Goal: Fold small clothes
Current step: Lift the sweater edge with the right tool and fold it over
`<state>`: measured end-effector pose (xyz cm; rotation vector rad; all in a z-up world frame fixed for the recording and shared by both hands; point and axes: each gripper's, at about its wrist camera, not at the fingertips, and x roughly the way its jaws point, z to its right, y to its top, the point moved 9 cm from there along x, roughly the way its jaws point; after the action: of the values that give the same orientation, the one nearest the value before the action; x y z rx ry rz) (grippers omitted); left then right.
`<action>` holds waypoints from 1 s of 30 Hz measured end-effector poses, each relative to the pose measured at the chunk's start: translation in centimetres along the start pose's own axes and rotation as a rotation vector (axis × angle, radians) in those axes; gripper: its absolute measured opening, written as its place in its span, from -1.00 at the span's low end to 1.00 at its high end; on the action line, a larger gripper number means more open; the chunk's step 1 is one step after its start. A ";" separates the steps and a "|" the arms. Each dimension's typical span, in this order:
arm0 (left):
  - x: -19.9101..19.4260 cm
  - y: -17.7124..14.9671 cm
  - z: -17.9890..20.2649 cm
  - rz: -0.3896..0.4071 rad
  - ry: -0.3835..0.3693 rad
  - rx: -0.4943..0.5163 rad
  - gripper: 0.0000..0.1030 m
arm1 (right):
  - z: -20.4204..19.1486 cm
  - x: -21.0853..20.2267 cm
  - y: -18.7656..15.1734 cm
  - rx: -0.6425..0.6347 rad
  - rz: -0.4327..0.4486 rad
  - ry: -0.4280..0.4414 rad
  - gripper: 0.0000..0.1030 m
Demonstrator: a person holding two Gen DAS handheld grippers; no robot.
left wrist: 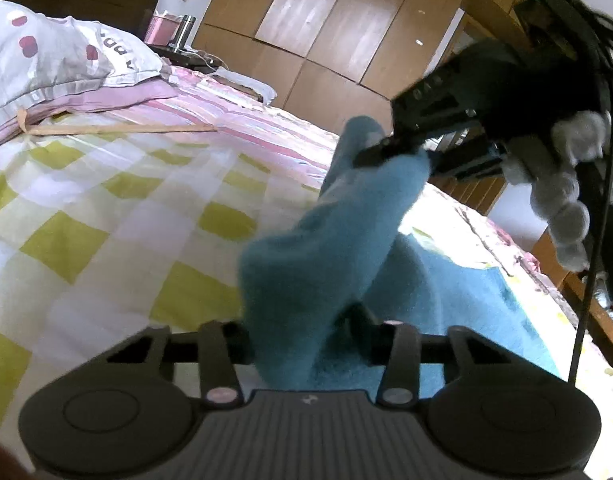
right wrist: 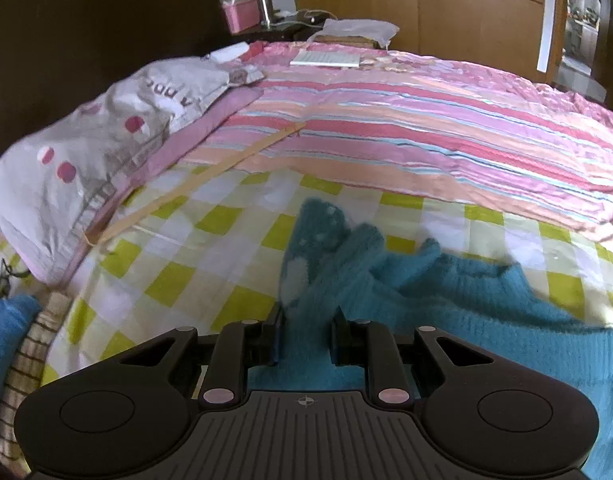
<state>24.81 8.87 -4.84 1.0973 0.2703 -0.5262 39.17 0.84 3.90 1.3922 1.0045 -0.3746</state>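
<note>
1. Sweater (left wrist: 318,240), teal and fuzzy, fills your left wrist view from 6 to 1 o'clock over the checked bedspread (left wrist: 106,208). Your left gripper (left wrist: 306,340) is clenched on a raised fold; your right gripper (left wrist: 386,148) pinches another fold at 1 o'clock.
2. In your right wrist view, the sweater spreads from 6 to 3 o'clock; your right gripper's jaws grasp a bunched fold. Pillow (right wrist: 106,136) lies at 10 o'clock.

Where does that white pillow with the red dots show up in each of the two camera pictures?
Left wrist view: the pillow lies at the top left, at the head of the bed.
Right wrist view: the pillow lies at the left, mid-height.
Shared landmark: the pink box on the nightstand behind it.
</note>
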 end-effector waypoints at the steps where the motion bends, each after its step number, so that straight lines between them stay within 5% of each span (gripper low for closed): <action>1: -0.4 0.3 0.4 0.000 -0.012 -0.008 -0.36 | 0.4 -0.5 0.0 0.010 0.008 0.007 -0.62; 16: -2.0 3.3 17.4 0.041 -0.241 0.175 -0.43 | 13.1 -11.0 1.8 0.203 0.189 0.056 -0.63; 24: 1.0 -0.5 25.8 0.024 -0.243 0.338 -0.43 | 23.2 -11.8 -2.4 0.345 0.219 0.038 -0.63; 30: 3.7 -6.9 30.8 -0.031 -0.242 0.523 -0.43 | 30.8 -9.8 -9.6 0.503 0.201 0.017 -0.63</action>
<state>22.80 -22.18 1.75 1.5192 -0.0708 -0.7764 37.71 -32.78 1.25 1.9338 0.8023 -0.4863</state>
